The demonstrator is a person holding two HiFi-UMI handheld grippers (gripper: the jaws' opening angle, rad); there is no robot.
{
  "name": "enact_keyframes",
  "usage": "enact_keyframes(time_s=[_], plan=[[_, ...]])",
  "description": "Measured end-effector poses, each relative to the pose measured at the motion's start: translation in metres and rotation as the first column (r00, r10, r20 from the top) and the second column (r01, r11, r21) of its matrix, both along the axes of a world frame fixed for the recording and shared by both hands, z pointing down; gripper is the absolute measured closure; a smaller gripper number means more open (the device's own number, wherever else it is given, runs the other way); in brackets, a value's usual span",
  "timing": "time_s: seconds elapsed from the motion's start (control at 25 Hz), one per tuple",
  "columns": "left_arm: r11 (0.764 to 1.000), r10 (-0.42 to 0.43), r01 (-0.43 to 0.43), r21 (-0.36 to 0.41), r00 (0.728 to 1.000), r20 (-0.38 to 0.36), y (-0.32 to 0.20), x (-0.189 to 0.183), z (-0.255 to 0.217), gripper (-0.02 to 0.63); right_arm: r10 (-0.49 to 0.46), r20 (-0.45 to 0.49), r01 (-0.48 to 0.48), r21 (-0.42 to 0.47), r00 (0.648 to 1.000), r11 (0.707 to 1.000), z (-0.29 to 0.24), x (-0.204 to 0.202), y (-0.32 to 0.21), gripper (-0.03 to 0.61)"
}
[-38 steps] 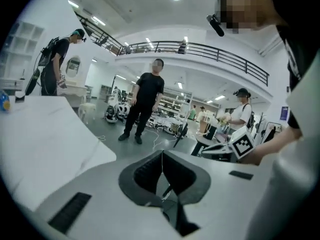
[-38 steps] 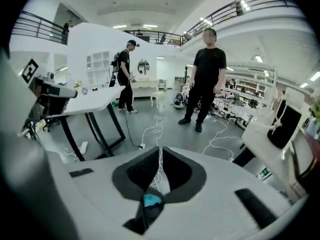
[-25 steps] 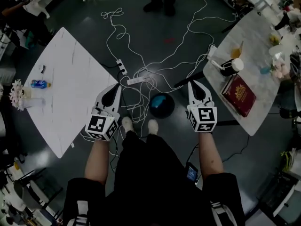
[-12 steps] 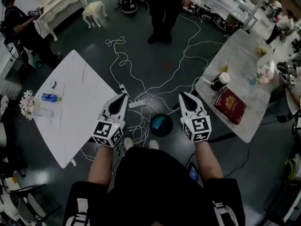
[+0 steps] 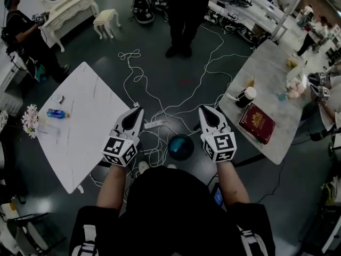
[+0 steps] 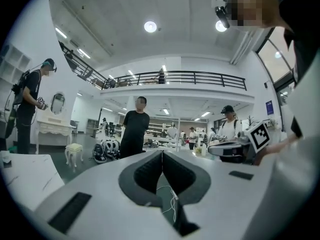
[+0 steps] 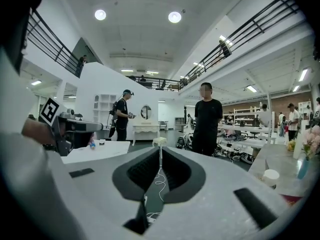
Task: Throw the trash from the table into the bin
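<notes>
The dark round bin (image 5: 181,146) with a teal inside stands on the floor between my two grippers, just ahead of my feet. A blue bottle (image 5: 55,113) and a small dark scrap (image 5: 60,98) lie on the white table (image 5: 85,137) to the left. My left gripper (image 5: 139,109) is shut with nothing in it; in the left gripper view its tips (image 6: 162,153) meet. My right gripper (image 5: 202,109) is also shut and holds nothing, its tips (image 7: 160,148) touching. Both are held level above the floor, between the two tables.
A marble table (image 5: 277,148) at the right carries a black-and-white cup (image 5: 245,96), a red book (image 5: 257,123) and flowers. White cables and a power strip (image 5: 154,124) cover the floor. One person (image 5: 184,15) stands ahead; another (image 5: 26,36) stands by a white dresser at far left.
Both grippers have risen toward the head camera and drawn a little closer together. The head view has tilted to show more of the room beyond. Both stay shut.
</notes>
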State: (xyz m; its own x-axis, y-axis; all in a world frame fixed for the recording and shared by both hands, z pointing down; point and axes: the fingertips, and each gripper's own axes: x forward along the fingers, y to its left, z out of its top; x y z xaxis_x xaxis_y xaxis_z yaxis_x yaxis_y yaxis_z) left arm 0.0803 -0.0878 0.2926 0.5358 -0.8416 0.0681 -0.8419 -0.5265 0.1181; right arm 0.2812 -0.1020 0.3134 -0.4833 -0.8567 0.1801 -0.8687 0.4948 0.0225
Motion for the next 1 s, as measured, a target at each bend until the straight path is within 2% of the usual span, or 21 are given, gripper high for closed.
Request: enact_keyframes(time_s=[0.24,0.56,0.8,1.0], plan=[[0.998,-0.045,0.045,0.033,0.999,-0.005,0.005,-0.018,-0.010,0.598,0.005,0.021,-0.005,-0.012,1.000,1.000,0.007,-0.001,-0.006,0.563],[0.975,-0.220,0.220,0.019,0.975,0.026,0.039,-0.065,0.002,0.598,-0.157,0.061,0.158,-0.013,0.986,0.987,0.016,-0.049,-0.016,0.563],[0.929,-0.369,0.369,-0.009,0.929,0.040,0.070,-0.123,0.010,0.598,-0.294,0.075,0.296,-0.023,0.953,0.955,0.018,-0.116,-0.023,0.563],[0.884,-0.465,0.467,-0.033,0.884,0.049,0.092,-0.178,0.023,0.598,-0.399,0.068,0.402,-0.036,0.914,0.915,0.023,-0.186,-0.022,0.563]])
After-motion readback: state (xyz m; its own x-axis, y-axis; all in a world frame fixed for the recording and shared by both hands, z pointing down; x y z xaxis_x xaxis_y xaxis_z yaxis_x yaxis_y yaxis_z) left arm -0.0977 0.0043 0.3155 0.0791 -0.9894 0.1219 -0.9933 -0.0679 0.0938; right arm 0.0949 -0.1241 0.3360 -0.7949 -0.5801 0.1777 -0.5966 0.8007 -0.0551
